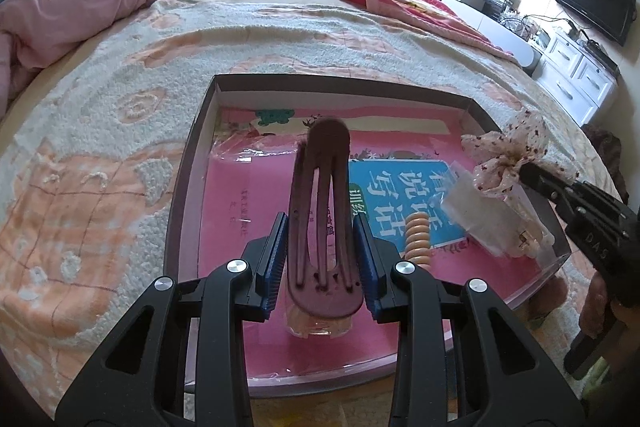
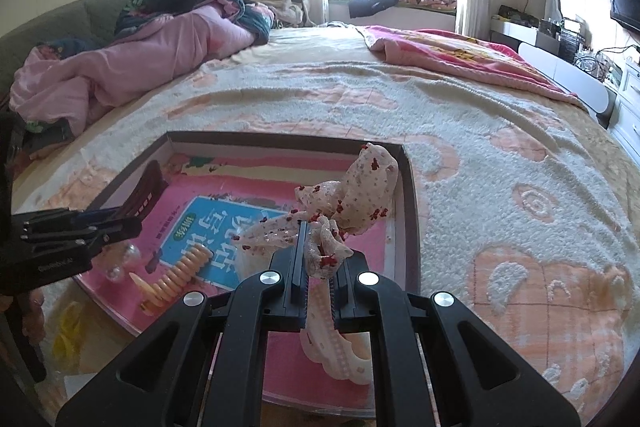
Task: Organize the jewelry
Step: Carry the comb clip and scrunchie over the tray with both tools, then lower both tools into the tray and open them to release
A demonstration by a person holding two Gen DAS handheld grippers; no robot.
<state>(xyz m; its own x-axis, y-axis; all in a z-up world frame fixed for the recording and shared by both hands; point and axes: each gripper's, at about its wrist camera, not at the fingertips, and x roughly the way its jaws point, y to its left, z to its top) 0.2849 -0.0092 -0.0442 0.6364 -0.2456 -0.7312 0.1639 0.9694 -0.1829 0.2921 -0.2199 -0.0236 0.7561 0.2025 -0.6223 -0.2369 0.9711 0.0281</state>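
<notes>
Left claw (image 1: 320, 251): clamped on maroon hair clip (image 1: 322, 203), long, slotted, upright.
Right claw (image 2: 318, 259): squeezed tight on sheer red-speckled bow clip (image 2: 352, 195).

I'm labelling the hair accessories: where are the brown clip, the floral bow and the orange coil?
brown clip (image 1: 320, 223), left wrist view, middle prong
floral bow (image 2: 360, 203), right wrist view, upper fabric loop
orange coil (image 2: 182, 273), right wrist view, middle rings

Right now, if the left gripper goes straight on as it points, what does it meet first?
Probably the pink book cover lying in the box, since the left gripper, shut on the brown hair clip, tilts down over it; depth is unclear.
</notes>
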